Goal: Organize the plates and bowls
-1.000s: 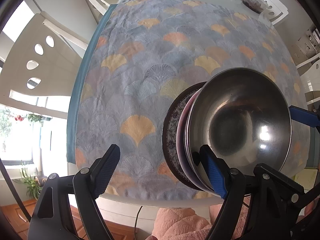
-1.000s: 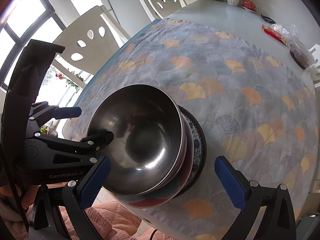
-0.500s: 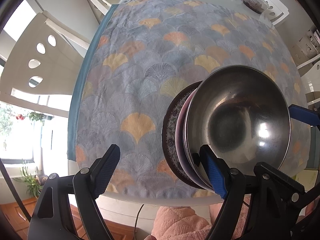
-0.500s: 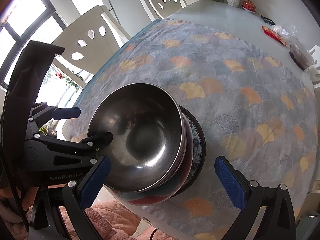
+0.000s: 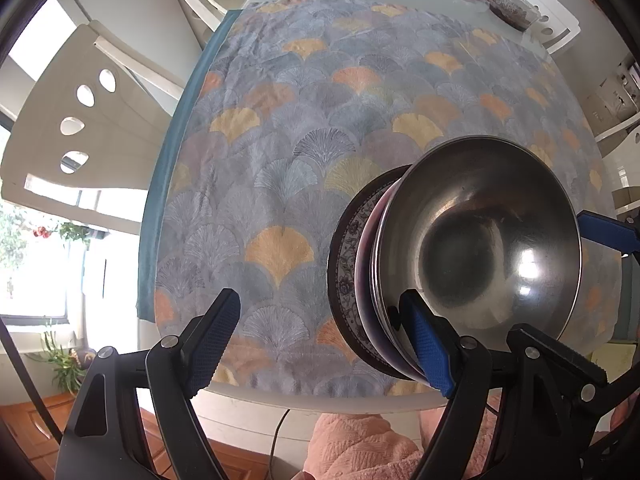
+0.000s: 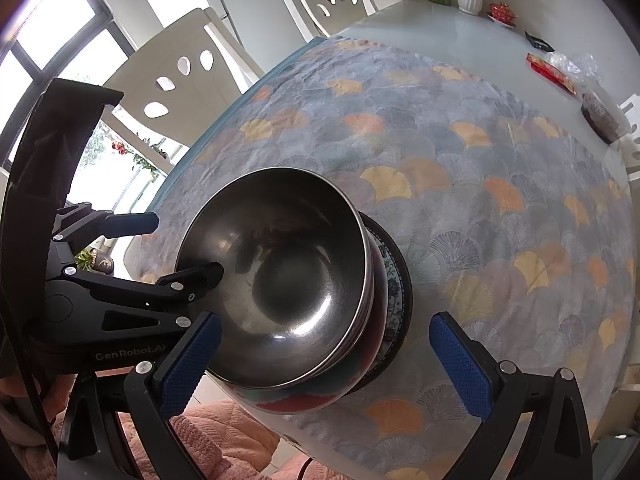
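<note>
Stacking looks finished: slick steel bowl (image 6: 280, 276) on breakable plates (image 6: 394, 292); grip rims. Both tongs (image 5: 320, 340) (image 6: 324, 360) apart.

Glossy steel bowl (image 5: 492, 236) (mirror glints), glazed patterned plate (image 5: 345, 248), matt woven tablecloth (image 5: 320, 100), smooth glass tabletop (image 6: 452, 36)

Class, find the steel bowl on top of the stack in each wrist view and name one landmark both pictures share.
Left wrist view: the steel bowl sits lower right, on the stacked dishes.
Right wrist view: the steel bowl sits left of centre, near the table's near edge.
Shared landmark: the patterned plate at the bottom of the stack, on the fan-print tablecloth.
</note>
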